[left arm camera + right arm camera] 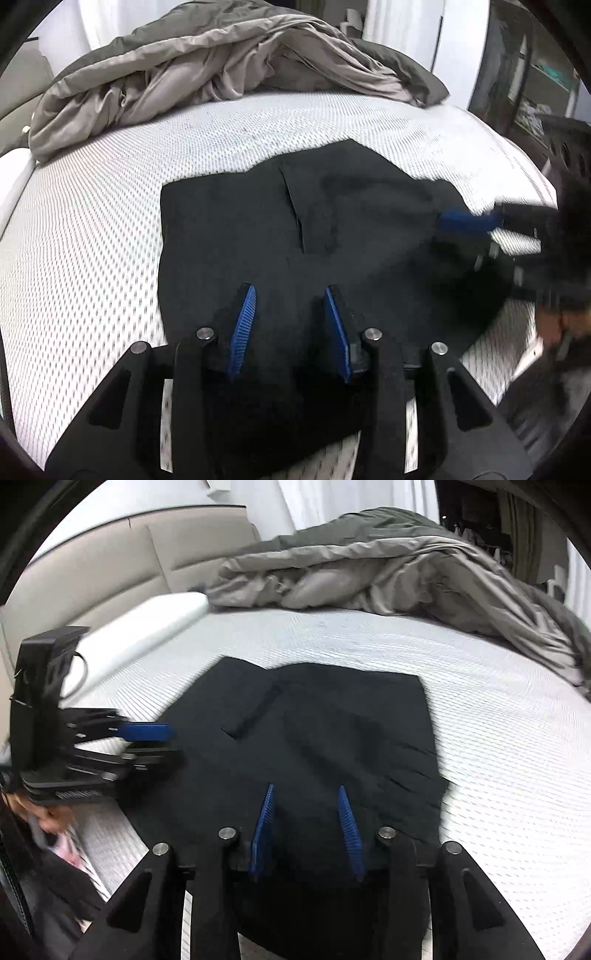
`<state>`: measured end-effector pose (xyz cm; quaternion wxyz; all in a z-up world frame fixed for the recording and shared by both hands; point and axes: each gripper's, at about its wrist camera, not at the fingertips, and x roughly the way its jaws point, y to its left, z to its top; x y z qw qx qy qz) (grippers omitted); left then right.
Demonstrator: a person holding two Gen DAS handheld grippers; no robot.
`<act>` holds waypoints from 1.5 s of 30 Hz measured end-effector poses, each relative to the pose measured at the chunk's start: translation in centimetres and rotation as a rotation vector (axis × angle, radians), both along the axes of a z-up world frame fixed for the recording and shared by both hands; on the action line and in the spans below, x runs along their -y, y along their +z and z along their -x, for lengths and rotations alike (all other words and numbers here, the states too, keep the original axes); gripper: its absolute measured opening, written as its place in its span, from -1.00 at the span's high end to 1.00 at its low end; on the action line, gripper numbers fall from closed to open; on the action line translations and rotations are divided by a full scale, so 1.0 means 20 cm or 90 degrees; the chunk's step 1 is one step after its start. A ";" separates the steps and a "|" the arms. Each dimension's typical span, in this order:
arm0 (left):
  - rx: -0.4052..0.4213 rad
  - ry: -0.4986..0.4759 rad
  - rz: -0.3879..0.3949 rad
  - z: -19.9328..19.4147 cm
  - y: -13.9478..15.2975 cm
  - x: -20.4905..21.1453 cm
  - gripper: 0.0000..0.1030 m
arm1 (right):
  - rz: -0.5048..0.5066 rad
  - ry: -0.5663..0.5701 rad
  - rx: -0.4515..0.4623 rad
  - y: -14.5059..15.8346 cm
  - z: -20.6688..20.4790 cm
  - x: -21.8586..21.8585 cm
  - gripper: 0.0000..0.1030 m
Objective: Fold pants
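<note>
Dimpled white mattress [92, 229] | matte black pants [236, 229], folded | both tools – ribbed blue pads – parted, empty.

The pants [332, 240] are matt black cloth, soft and slightly fuzzy, soaking up the light. The bed [92, 229] under them wears a white knitted cover with a fine raised dotted weave, rough to the eye. The duvet [192, 66] heaped behind is smooth grey fabric with a faint sheen along its creases. The left claw [290, 291] is matt black plastic with ribbed blue pads and shiny round metal pins. The headboard [110, 565] looks padded, smooth and beige.
</note>
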<state>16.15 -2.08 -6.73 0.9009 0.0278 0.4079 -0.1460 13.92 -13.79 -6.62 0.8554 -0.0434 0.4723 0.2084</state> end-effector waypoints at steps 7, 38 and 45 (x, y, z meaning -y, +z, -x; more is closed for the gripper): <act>-0.046 -0.011 0.034 -0.15 -0.08 -0.03 0.29 | 0.069 0.031 -0.042 -0.21 -0.16 -0.24 0.28; -0.031 0.086 0.044 -0.37 0.01 -0.04 0.24 | 0.043 -0.076 -0.049 -0.09 -0.30 -0.16 0.23; -0.058 0.104 0.069 -0.38 -0.06 -0.12 0.22 | 0.117 -0.046 -0.068 -0.20 -0.36 -0.20 0.23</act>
